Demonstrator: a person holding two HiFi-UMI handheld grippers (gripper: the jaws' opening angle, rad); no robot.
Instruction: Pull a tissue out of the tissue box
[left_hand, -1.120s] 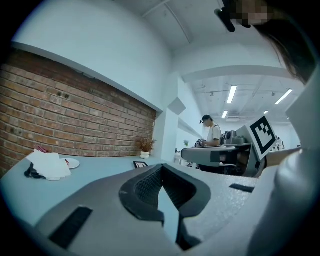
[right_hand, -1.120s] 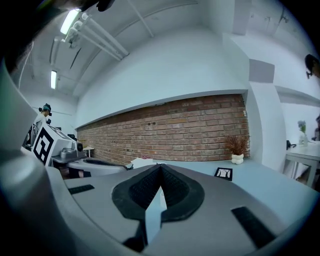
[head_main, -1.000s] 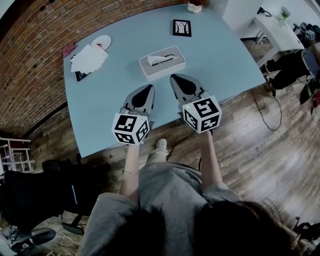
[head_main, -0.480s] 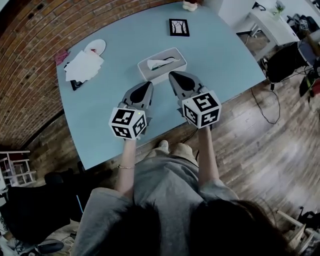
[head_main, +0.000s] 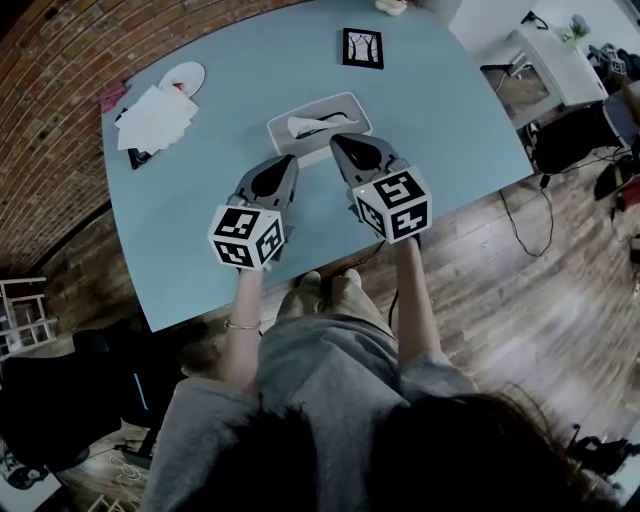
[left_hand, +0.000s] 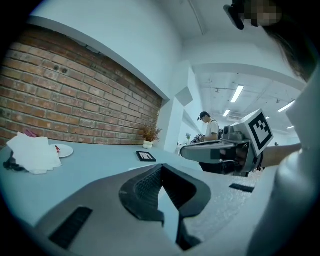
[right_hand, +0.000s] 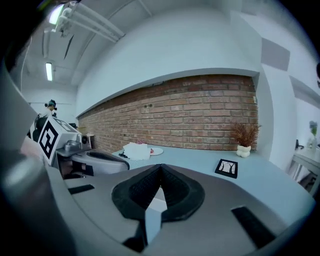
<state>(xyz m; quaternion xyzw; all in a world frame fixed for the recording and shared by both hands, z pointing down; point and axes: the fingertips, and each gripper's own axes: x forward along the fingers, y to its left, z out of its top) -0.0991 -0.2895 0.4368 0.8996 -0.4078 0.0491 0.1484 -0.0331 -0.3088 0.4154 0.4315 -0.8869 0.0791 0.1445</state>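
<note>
Forearms reach out side by side over the bench (head_main: 440, 110), each hand carrying a gripper with its marker cube toward the person. The left gripper (head_main: 291, 159) points at the near left corner of the tissue box (head_main: 347, 101), close to it. Its dark ribbed fingers (left_hand: 142, 187) meet at the tips with nothing between them. The right gripper (head_main: 335, 141) reaches the box's near edge; whether it touches cannot be told. Its fingers (right_hand: 142, 187) are likewise pressed together and empty.

A white tissue (head_main: 303, 125) pokes up from the slot in the box's top. Beyond the box lies a black-framed picture (head_main: 363, 48). Well to the left of the box sit a paper pile (head_main: 155, 112) and a round plate (head_main: 183, 76). The box is pale and rectangular with rounded corners. The bench is smooth and light blue, and a brick wall (head_main: 60, 60) lies beyond it.
</note>
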